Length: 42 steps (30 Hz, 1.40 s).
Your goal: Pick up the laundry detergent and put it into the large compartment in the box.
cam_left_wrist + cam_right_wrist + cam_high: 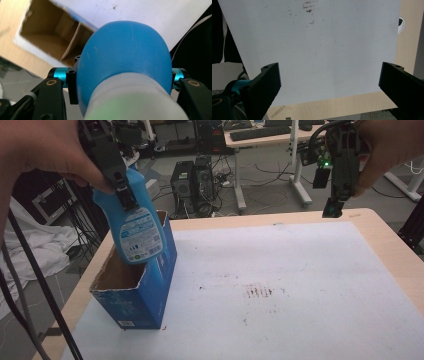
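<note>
The left gripper [122, 190] clamps its jaws around a blue bottle [135, 227], holding it base-down and tilted over the open top of a blue carton [150, 290] near the table's [385, 250] left edge, apparently to lower it in. The right gripper [334, 202] hangs open and empty above the far right corner, out of the way.

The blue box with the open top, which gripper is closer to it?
Left. The left gripper holds a blue bottle right above the blue box. The right gripper hangs open over the table's far right corner.
</note>
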Tool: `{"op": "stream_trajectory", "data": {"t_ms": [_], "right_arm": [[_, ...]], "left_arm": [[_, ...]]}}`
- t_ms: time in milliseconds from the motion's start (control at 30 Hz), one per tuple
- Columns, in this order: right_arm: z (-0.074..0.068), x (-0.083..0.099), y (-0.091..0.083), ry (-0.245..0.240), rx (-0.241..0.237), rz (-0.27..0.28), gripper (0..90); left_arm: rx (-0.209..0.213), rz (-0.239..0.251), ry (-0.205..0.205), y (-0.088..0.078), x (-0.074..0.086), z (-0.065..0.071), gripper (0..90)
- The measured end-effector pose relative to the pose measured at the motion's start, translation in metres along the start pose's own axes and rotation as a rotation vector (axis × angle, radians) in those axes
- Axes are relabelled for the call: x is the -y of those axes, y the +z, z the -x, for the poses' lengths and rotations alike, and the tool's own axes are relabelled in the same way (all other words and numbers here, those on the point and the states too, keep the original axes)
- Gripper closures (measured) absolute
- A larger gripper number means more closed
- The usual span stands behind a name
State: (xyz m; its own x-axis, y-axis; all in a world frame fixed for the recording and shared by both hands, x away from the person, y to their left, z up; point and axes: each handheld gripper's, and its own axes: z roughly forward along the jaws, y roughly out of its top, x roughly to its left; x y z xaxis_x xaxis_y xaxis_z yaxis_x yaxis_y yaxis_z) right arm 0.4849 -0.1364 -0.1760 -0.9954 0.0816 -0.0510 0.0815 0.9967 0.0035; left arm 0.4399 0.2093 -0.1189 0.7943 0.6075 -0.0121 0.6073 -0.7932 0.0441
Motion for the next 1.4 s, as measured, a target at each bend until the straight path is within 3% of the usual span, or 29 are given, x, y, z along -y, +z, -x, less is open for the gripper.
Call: {"op": "stream_trajectory", "data": {"t_ms": [133,167,367,533,600,700,967,1033,1133,1233,1267,1400], "right_arm": [[0.000,-0.003,0.002,0.004,0.001,-0.005,3.1],[0.000,-0.003,0.002,0.004,-0.004,-0.009,3.1],[0.000,-0.004,0.002,0.011,0.000,-0.002,3.1],[-0.001,-0.004,0.001,0.008,0.000,-0.005,3.1],[-0.001,-0.004,0.001,0.008,0.001,-0.005,3.1],[-0.002,-0.003,0.000,0.011,0.003,-0.004,3.1],[-0.002,-0.002,0.000,0.018,0.003,-0.008,3.1],[-0.002,-0.002,0.000,0.017,0.003,-0.011,3.1],[-0.002,-0.002,0.000,0.012,0.004,-0.008,3.1],[-0.003,-0.001,0.000,0.019,0.006,-0.008,3.1],[-0.002,-0.001,0.000,0.015,0.007,-0.009,3.1],[-0.002,-0.001,0.000,0.019,0.006,-0.007,3.1]], "left_arm": [[0.006,0.004,-0.045,-0.002,0.011,-0.008,38.5],[0.009,0.004,-0.071,-0.001,0.015,-0.011,38.5],[-0.002,-0.016,-0.101,0.004,0.021,-0.017,38.5],[-0.006,-0.019,-0.162,0.012,0.028,-0.025,38.4],[-0.006,-0.019,-0.162,0.012,0.028,-0.025,38.5],[-0.002,-0.020,-0.190,0.024,0.032,-0.030,38.4],[0.020,-0.032,-0.169,0.050,0.032,-0.031,38.4],[0.014,-0.010,-0.151,0.064,0.032,-0.031,38.3],[0.024,-0.030,-0.145,0.080,0.034,-0.033,38.3],[0.031,-0.037,-0.126,0.092,0.035,-0.033,38.3],[0.036,-0.047,-0.104,0.104,0.036,-0.032,38.4],[0.043,-0.060,-0.064,0.125,0.035,-0.029,38.4]]}}
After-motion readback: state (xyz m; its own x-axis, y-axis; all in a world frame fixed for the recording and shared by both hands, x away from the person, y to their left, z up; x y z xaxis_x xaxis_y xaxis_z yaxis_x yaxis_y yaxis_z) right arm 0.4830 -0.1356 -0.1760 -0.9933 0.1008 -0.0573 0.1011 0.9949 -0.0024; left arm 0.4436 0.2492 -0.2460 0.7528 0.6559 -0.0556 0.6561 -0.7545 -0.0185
